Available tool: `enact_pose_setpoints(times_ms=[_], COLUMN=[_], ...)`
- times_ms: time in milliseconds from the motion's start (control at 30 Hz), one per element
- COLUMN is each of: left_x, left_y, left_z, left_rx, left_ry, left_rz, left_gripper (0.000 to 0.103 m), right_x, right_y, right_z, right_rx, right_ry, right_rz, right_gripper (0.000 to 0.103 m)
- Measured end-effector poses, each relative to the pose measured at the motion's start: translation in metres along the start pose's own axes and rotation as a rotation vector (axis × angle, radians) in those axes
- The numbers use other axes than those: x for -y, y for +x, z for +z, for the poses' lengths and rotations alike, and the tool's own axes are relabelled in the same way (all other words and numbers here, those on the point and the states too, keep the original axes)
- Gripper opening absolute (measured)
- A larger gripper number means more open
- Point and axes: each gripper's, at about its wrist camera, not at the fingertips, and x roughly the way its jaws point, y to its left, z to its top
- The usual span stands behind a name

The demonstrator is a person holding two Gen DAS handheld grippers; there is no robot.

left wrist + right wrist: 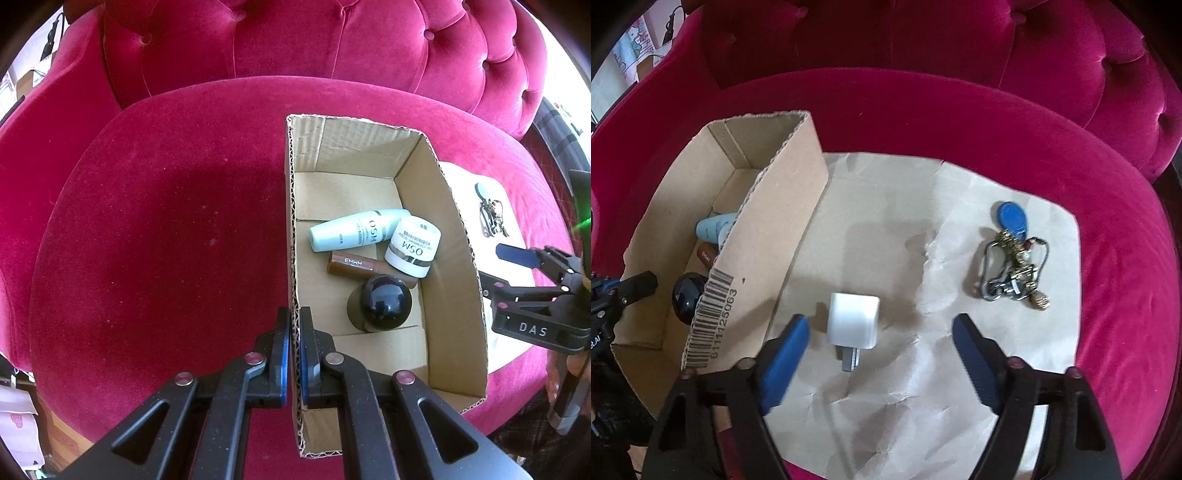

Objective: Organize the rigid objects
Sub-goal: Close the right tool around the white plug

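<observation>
Left wrist view: left gripper (293, 347), fingers clamped on the near-left wall of the cardboard box (458, 236) on the red velvet seat (166, 221). Inside lie a pale blue bottle (351, 230), a brown tube (351, 266), a white jar (413, 246) and a black round-topped bottle (380, 304). Right wrist view: box at left; right gripper (881, 332), fingers apart, white charger (854, 325) lying untouched between them on brown paper (923, 221); key bunch (1015, 258) well to the right.
</observation>
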Motion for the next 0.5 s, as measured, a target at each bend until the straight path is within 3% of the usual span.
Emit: enact_pose_setpoints(times_ms=[67, 100, 133, 500], left_x=[0.000, 0.000, 0.000, 0.000], left_y=[0.000, 0.000, 0.000, 0.000], left_z=[0.000, 0.000, 0.000, 0.000], left_rx=[0.000, 0.000, 0.000, 0.000], left_ry=[0.001, 0.000, 0.000, -0.001], left_rz=[0.000, 0.000, 0.000, 0.000], left_gripper=[0.004, 0.004, 0.004, 0.004], right_x=[-0.004, -0.006, -0.008, -0.017], right_y=[0.004, 0.005, 0.006, 0.001], right_z=[0.000, 0.000, 0.000, -0.002], right_rx=[-0.014, -0.018, -0.024, -0.018], right_ry=[-0.003, -0.009, -0.016, -0.020], right_rz=[0.026, 0.029, 0.040, 0.044], right_gripper=[0.061, 0.039, 0.028, 0.028])
